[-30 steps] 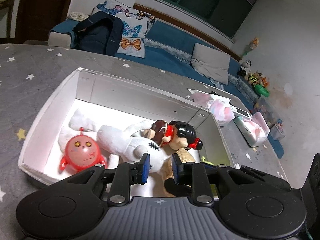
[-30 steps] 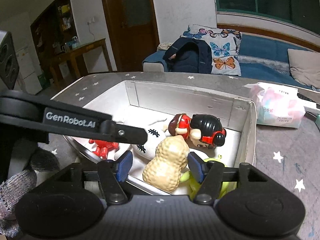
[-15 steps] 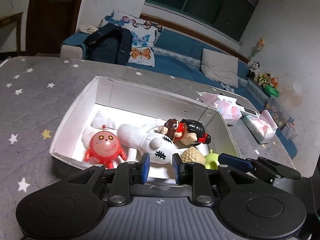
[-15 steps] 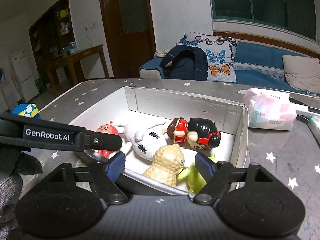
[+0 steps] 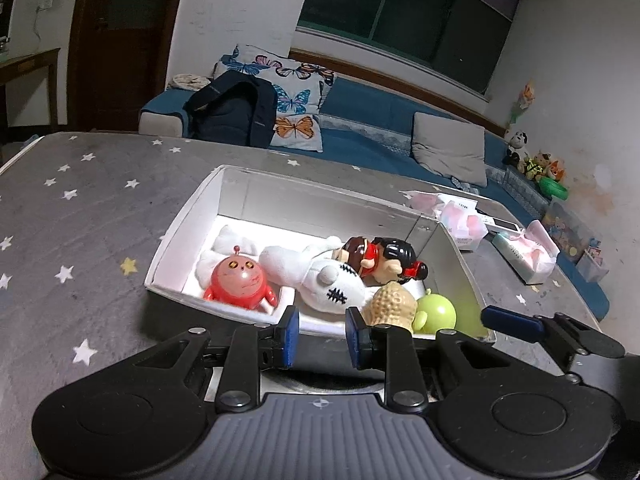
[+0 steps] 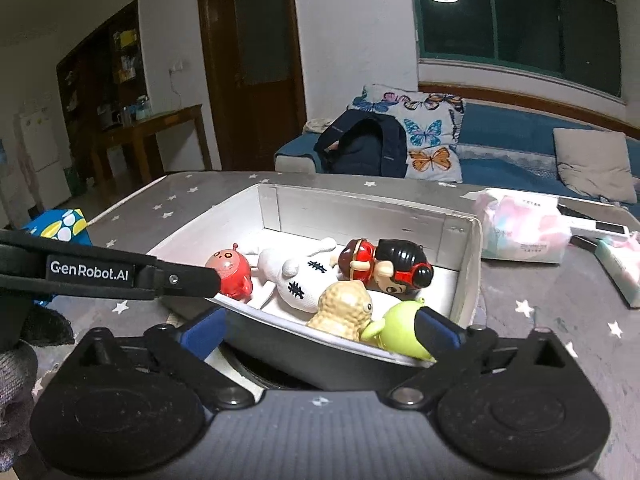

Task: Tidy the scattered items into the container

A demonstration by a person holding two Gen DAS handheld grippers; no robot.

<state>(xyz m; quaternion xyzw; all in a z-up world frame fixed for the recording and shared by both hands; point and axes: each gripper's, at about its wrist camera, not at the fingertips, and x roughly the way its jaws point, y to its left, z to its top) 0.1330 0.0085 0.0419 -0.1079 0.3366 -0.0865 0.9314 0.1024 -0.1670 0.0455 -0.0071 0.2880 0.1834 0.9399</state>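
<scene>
Looks like we're basically done: toys all in white box (image 5: 182, 236) at frame centre. Left gripper (image 5: 318, 330) narrowly parted, holding nothing; right gripper (image 6: 320, 326) spread wide, also bare. Next we just scan grey table (image 5: 80, 200) for stragglers.

White box (image 5: 182, 222) is crowded along its near side: red toy (image 5: 239, 280), white plush (image 5: 320, 276), peanut toy (image 5: 394, 306), green toy (image 5: 438, 312), with the doll (image 5: 382, 262) behind them. Free floor strip along the box's far wall. Grey starred table (image 5: 80, 216) left of the box is open; tissue packs (image 6: 524, 226) sit on its right side.

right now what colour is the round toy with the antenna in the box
Red, with yellow eyes; the round toy shows best in the left wrist view.
</scene>
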